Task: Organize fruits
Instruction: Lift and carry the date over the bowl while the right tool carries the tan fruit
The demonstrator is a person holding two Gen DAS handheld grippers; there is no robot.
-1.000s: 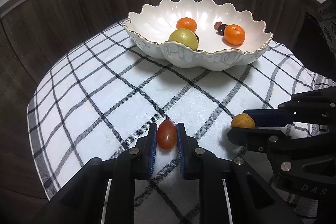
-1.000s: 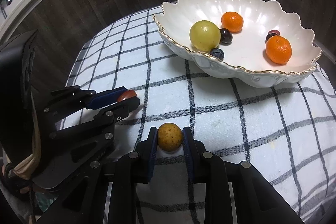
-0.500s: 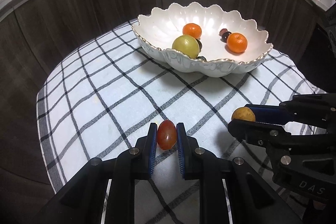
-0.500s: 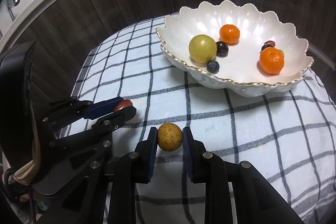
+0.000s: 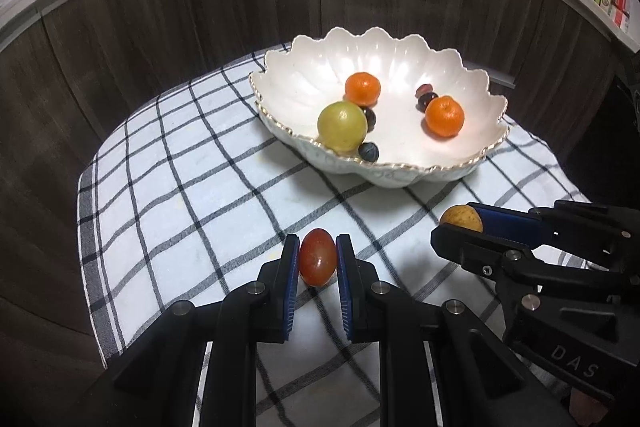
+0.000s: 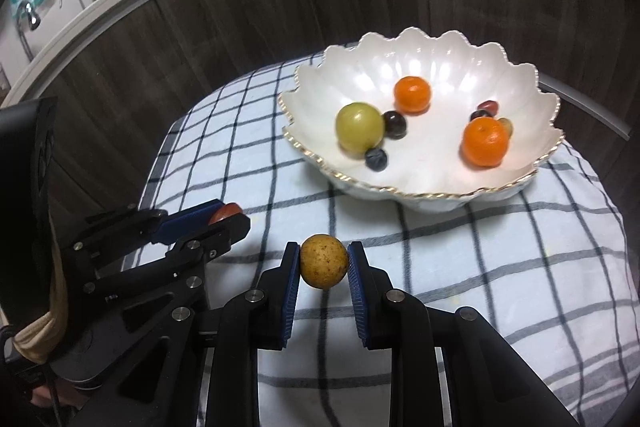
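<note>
My left claw (image 5: 317,259) grips a red tomato (image 5: 317,257), my right claw (image 6: 323,262) a speckled yellow fruit (image 6: 323,261); either smooth, round piece could squirt free short of the bowl (image 5: 280,75) ahead.

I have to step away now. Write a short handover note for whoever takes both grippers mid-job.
Left gripper: shut on the red tomato, above the cloth.
Right gripper: shut on the yellow fruit, beside the left, also short of the bowl.
Done: bowl holds two oranges, a green fruit and several small dark fruits.
Left: carry both fruits over the rim and release them inside, clear of the green fruit.
</note>
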